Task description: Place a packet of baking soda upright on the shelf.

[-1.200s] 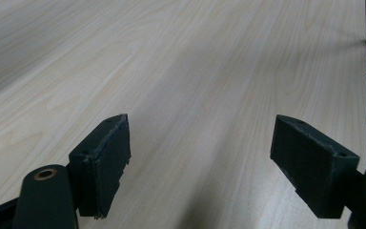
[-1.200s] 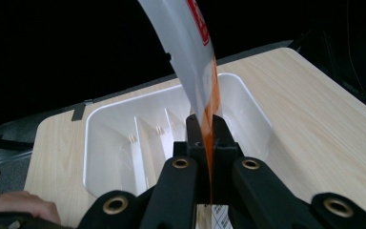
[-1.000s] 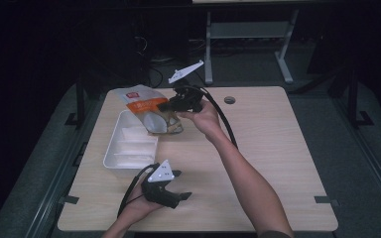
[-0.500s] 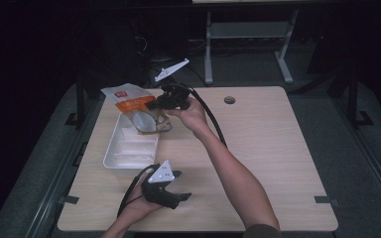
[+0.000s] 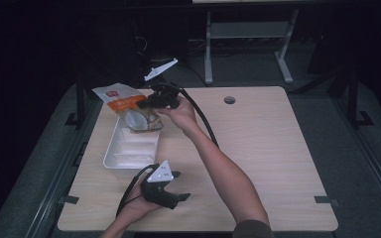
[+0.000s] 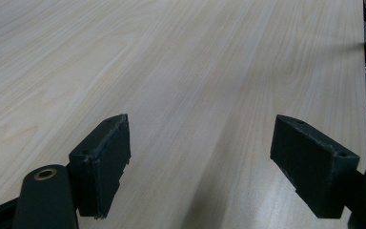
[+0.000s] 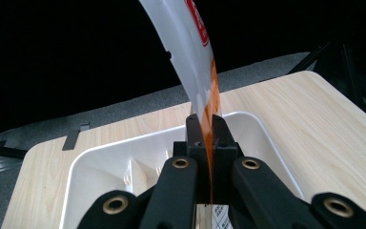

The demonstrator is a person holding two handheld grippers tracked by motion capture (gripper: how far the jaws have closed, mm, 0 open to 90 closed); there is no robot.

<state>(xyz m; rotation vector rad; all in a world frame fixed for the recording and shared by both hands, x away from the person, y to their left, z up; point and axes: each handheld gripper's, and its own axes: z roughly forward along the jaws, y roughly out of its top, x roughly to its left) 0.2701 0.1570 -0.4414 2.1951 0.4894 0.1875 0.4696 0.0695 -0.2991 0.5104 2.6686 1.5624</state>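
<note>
Right gripper view shows bag pinched above tray.

Your tray sits on the counter toward its left edge, about midway between near and far. The bag hangs over the tray's far end, pinched in your right claw, which reaches in from the right above it. Your left claw rests on the counter just nearer you than the tray, pointing right across bare counter. A hole lies near the far edge, right of the bag.
</note>
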